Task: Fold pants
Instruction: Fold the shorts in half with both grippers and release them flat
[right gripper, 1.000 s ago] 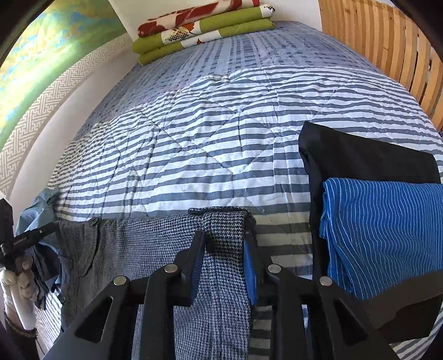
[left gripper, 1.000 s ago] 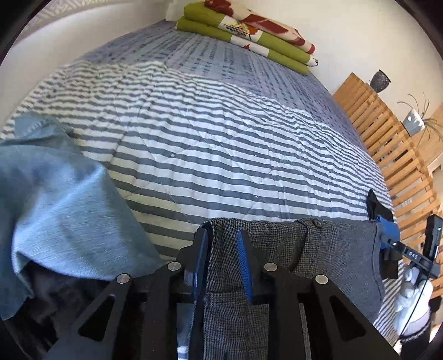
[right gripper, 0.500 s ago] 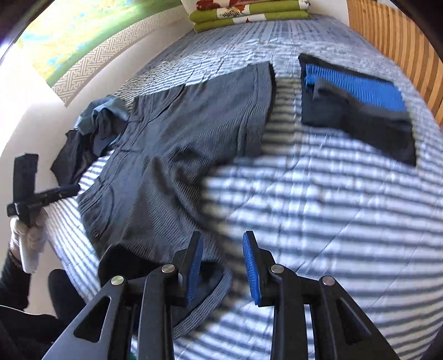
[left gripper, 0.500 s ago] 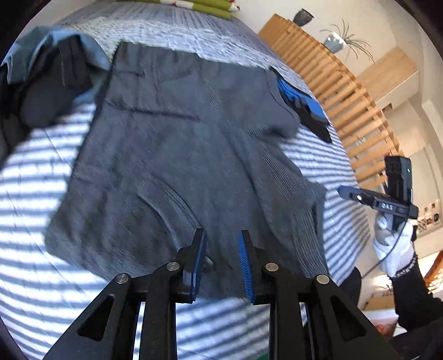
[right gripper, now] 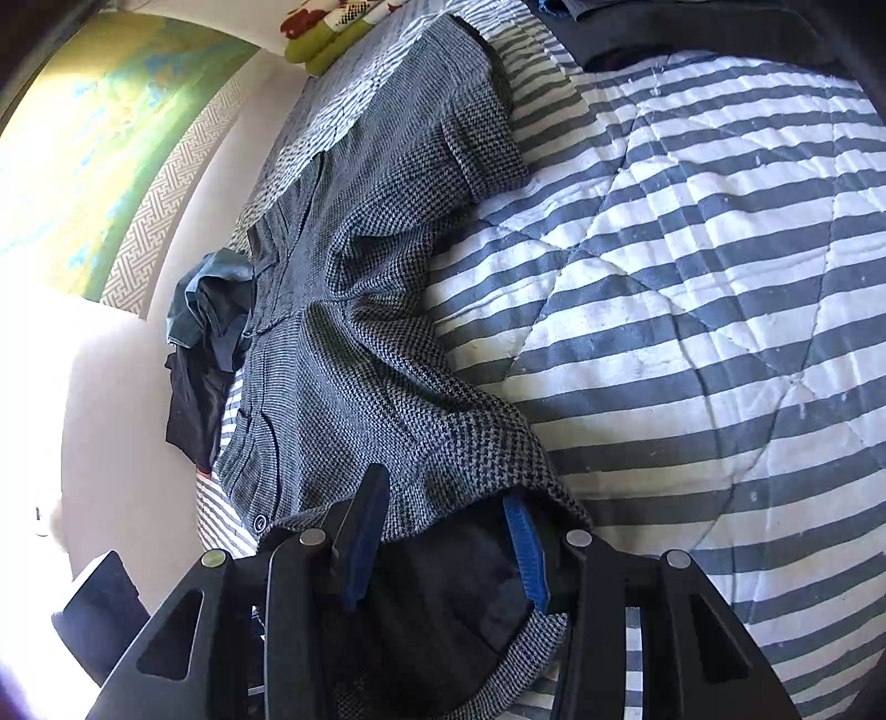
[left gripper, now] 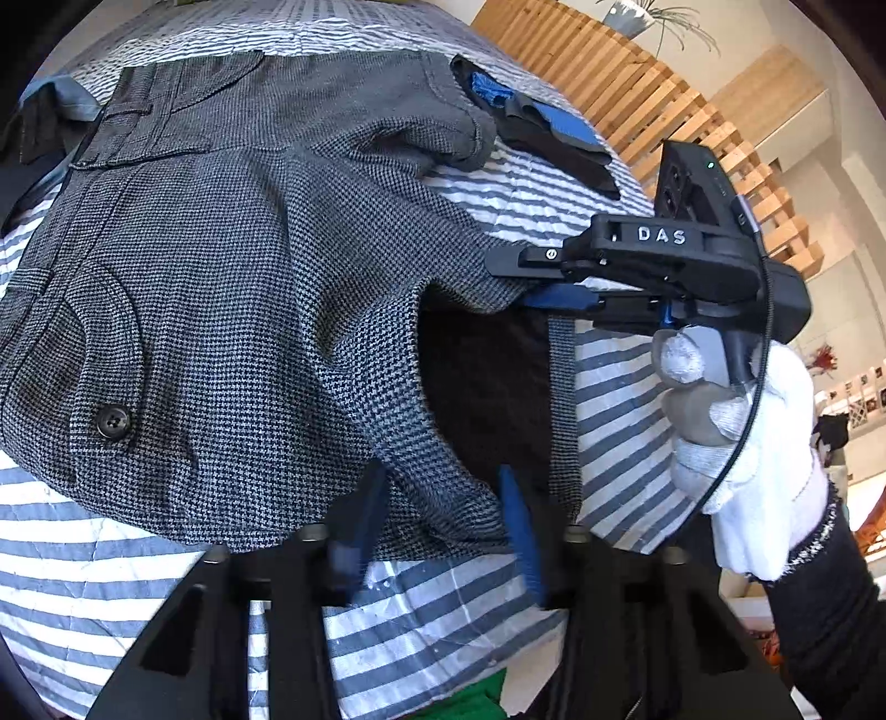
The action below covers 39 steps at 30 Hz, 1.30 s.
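Grey houndstooth pants (left gripper: 232,288) lie spread on the striped bed (left gripper: 111,565), waistband far left, one leg reaching toward me. In the left wrist view, my left gripper (left gripper: 443,520) is open, its blue pads either side of the near leg's hem, whose dark inside gapes. My right gripper (left gripper: 554,279), held by a white-gloved hand (left gripper: 742,443), sits at the same hem's far edge, one finger above the cloth and one blue pad below. In the right wrist view the right gripper (right gripper: 446,548) stands open astride the pants (right gripper: 354,310) at the hem's upper layer.
Folded dark and blue garments (left gripper: 554,130) lie beyond the pants, beside a wooden slatted rail (left gripper: 653,105). A heap of blue and black clothes (right gripper: 207,332) sits by the waistband at the bed's edge. Green pillows (right gripper: 326,41) lie at the far end.
A second ago both grippers were shut on the raised pants. They let go, the pants dropped flat, and both grippers have now closed in on the near leg's hem.
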Motion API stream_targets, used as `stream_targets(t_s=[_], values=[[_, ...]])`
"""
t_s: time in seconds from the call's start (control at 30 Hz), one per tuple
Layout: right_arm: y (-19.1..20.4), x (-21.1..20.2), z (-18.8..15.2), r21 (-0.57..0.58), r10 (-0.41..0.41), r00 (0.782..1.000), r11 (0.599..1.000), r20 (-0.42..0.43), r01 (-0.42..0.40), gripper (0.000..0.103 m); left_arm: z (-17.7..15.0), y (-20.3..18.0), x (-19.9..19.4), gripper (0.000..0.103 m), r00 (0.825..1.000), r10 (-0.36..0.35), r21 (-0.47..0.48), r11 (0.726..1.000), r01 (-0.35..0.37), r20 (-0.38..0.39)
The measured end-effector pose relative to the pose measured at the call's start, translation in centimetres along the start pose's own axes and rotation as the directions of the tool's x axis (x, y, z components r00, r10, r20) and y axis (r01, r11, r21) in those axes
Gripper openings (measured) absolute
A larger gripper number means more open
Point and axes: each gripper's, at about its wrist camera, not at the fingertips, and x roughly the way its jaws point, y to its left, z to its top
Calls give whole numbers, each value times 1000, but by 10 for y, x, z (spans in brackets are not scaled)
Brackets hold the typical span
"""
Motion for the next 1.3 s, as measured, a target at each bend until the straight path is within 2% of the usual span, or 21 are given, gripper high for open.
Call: stream_targets(t_s=[0.03,0.07,0.1,0.13,0.17,0.33,0.37,0.43,0.53,0.6,0.7,0.73,0.8,0.87,0.9,1.0,1.1,1.13,1.2,1.27,1.3], values=[[2,3,0,1,0,1000,1000,-3,0,39,-1,-2,2,21,1000,5,11,1000,-5,-4],[3,5,-1,4,4,1000,1000,1,-4,33,-1,-4,2,19,1000,7,21,1000,-7,0],[5,5,-1,4,6,1000,1000,8,-7,14,-1,-6,-1,14,1000,-2,25,1000,2,4],[8,2,0,-2,-3,1000,1000,16,3,7,-1,-9,-6,12,1000,-22,33,999,21,12],[9,-4,2,-9,-5,999,1000,37,5,6,0,-14,-12,12,999,-48,45,998,47,23],[11,-59,21,-8,74,979,997,189,-74,5,6,-51,-20,13,995,-95,173,981,88,33],[9,-67,26,2,90,975,996,205,-92,5,7,-58,-11,15,995,-99,203,974,97,2],[2,-72,37,31,93,971,994,220,-102,5,10,-66,12,30,993,-108,215,970,115,-45],[-11,-54,50,66,45,979,996,199,-60,5,15,-69,55,50,983,-130,186,971,152,-127],[-26,-41,59,80,-18,986,997,168,5,6,15,-65,69,54,976,-143,132,977,165,-163],[-44,-27,60,159,-28,993,987,113,10,12,11,-53,41,55,964,-234,80,966,245,-124],[-45,-31,57,160,-14,993,987,118,-5,13,8,-47,23,55,967,-239,79,966,246,-86],[-37,-44,48,110,-21,991,994,134,7,16,0,-28,-16,55,981,-195,88,977,194,-5],[-21,-60,32,26,-71,987,997,148,68,20,-2,4,-52,55,994,-70,80,995,63,87],[-13,-67,22,-20,-94,984,995,149,98,23,-3,22,-67,55,992,9,63,998,-17,125],[3,-80,-16,-114,-141,979,981,148,158,32,-3,92,-103,57,961,203,-105,977,-186,190],[13,-79,-55,-174,-119,985,975,127,140,34,-4,170,-133,57,901,379,-261,910,-322,211],[16,-76,-66,-183,-104,989,975,109,123,34,0,199,-143,57,899,388,-293,900,-323,201],[21,-66,-86,-191,-97,992,975,77,110,35,7,234,-147,57,917,355,-331,900,-284,180],[28,-53,-100,-211,-109,993,970,50,118,35,11,246,-142,58,938,303,-313,919,-241,167],[31,-47,-106,-223,-119,992,967,41,125,35,13,243,-138,58,941,296,-296,925,-239,164]])
